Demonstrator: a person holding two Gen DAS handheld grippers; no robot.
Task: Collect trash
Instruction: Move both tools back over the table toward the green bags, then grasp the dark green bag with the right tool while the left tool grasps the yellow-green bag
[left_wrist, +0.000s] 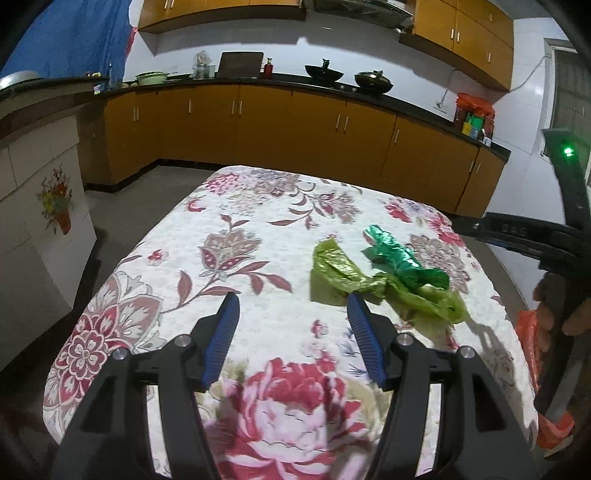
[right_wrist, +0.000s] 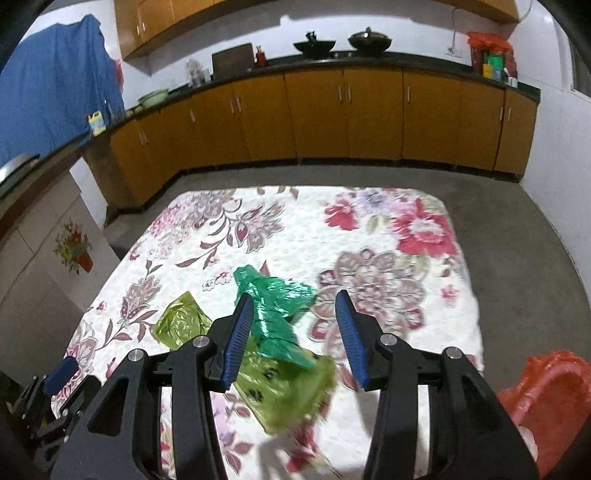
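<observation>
Two crumpled plastic bags lie together on the floral tablecloth (left_wrist: 258, 229): a yellow-green bag (left_wrist: 340, 269) and a darker green bag (left_wrist: 399, 258) on top of it. My left gripper (left_wrist: 291, 295) hangs open over bare cloth, just left of the bags, with nothing between its fingers. In the right wrist view my right gripper (right_wrist: 293, 295) is open above the same pile. The dark green bag (right_wrist: 277, 314) lies under its left finger, the yellow-green bag (right_wrist: 288, 387) below it. Neither pad presses on them.
An orange plastic bag (right_wrist: 546, 398) hangs off the table's right edge, held near a hand (left_wrist: 546, 306). One blue pad (right_wrist: 62, 369) of my left gripper shows at the lower left. Orange cabinets (left_wrist: 295, 125) with a dark counter run along the far wall, across grey floor (right_wrist: 517, 229).
</observation>
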